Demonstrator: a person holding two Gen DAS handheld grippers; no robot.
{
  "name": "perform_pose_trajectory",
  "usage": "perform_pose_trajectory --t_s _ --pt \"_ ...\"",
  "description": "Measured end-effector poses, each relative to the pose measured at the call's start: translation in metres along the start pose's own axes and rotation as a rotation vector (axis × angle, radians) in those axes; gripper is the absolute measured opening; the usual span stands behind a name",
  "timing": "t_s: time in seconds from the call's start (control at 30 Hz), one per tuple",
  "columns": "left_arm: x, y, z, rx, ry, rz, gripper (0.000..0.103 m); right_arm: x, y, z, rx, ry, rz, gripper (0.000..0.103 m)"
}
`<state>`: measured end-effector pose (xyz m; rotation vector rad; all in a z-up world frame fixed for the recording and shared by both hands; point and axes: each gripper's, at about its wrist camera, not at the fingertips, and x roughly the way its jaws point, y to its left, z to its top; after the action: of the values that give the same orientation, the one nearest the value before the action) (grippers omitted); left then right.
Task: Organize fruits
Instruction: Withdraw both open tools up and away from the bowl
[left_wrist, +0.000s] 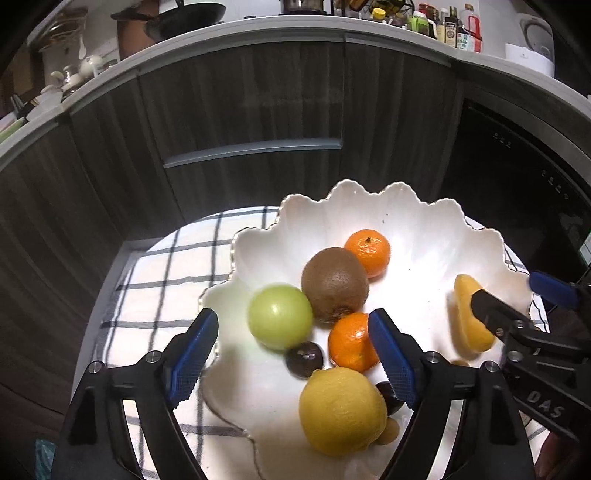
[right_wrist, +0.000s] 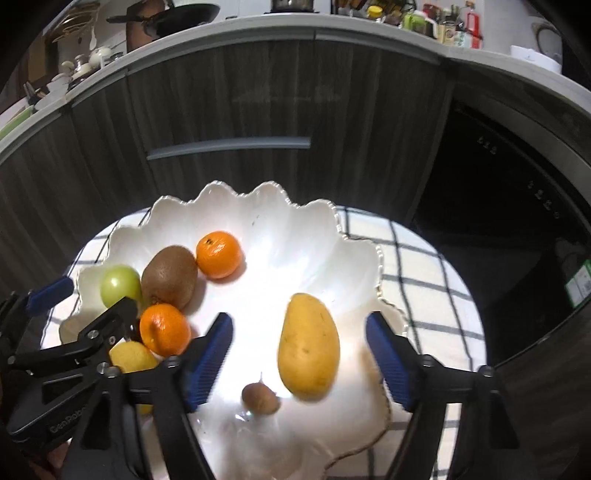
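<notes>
Both grippers hang over the scalloped white bowl (right_wrist: 258, 206) with jaws spread wide and nothing gripped. The right gripper (right_wrist: 299, 354) is much the nearer to the mango (right_wrist: 308, 343), which lies on the bowl floor between its blue pads without touching either, nearer the right-hand pad, its long axis running roughly along the fingers' reach (a plain squeeze would catch its narrow sides, I'd judge). The left gripper (left_wrist: 291, 354) straddles the green apple (left_wrist: 279, 315) and near orange (left_wrist: 351, 341), with the lemon (left_wrist: 341, 410) just below.

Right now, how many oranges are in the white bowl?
2. One orange lies toward the far side, beside the kiwi. The other orange lies nearer, between kiwi and lemon. More may be hidden.
</notes>
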<state>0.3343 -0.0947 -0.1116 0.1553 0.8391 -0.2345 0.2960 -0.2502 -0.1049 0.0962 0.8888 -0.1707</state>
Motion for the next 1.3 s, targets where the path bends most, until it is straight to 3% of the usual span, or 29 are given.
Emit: perform_pose_trajectory --t_s 0.2,0.57,1.0,1.3 --pt "-0.023 0.003 -0.002 -0.008 -0.047 0.04 0.096 -0.02 -0.003 0.0 0.014 -0.032 -0.018 0.084" --pt "-0.089 0.013 -0.008 -0.064 -0.138 0.096 0.098 -0.078 -0.007 -0.005 0.069 -0.107 -0.028 0.084" --pt "-0.167 0.022 -0.033 -0.121 -0.143 0.137 0.101 -0.159 -0.003 -0.027 0.065 -0.188 -0.028 0.085" --pt "-0.208 0.02 -0.055 -0.128 -0.154 0.11 0.103 -0.207 -0.003 -0.05 0.055 -0.237 -0.021 0.085"
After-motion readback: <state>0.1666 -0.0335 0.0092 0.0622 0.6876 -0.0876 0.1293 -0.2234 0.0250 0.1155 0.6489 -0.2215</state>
